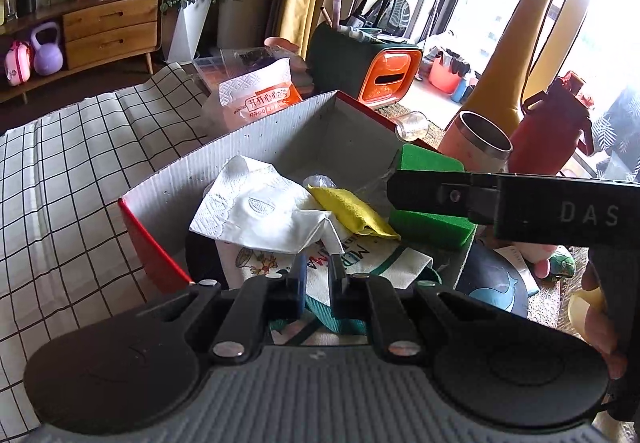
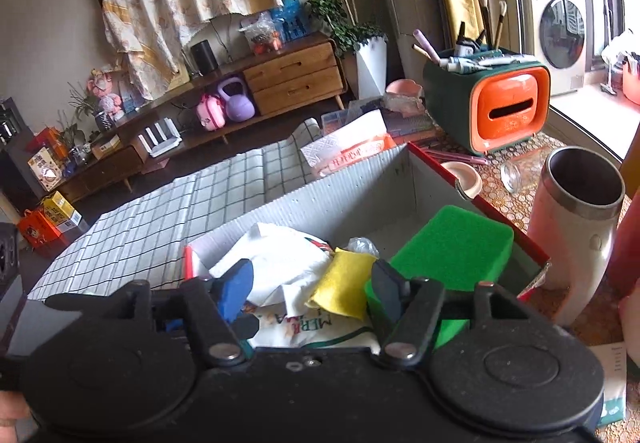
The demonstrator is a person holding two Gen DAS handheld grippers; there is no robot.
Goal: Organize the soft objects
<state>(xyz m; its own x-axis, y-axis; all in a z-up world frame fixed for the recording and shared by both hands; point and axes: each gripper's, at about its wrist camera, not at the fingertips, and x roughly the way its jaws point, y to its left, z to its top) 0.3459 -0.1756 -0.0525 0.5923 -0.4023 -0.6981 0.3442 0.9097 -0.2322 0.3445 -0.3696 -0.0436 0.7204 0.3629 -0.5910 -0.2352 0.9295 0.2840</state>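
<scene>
A red box with a grey corrugated inside (image 1: 256, 147) (image 2: 344, 191) holds a white tissue (image 1: 260, 207) (image 2: 280, 259), a yellow cloth (image 1: 356, 209) (image 2: 344, 283), a green sponge (image 1: 432, 195) (image 2: 452, 251) and a printed white cloth bag (image 1: 372, 259) (image 2: 312, 327). My left gripper (image 1: 318, 279) hangs over the near end of the box, its jaws narrowly apart around a green strap of the bag. My right gripper (image 2: 308, 291) is open and empty over the box; in the left wrist view it reaches in from the right, in front of the sponge.
A checked cloth (image 1: 72, 179) covers the table left of the box. A tissue pack (image 1: 260, 95), a green and orange holder with brushes (image 2: 496, 103), a steel-rimmed cup (image 2: 580, 227), a red bottle (image 1: 556, 127) and a small glass jar (image 2: 514, 173) stand around the box.
</scene>
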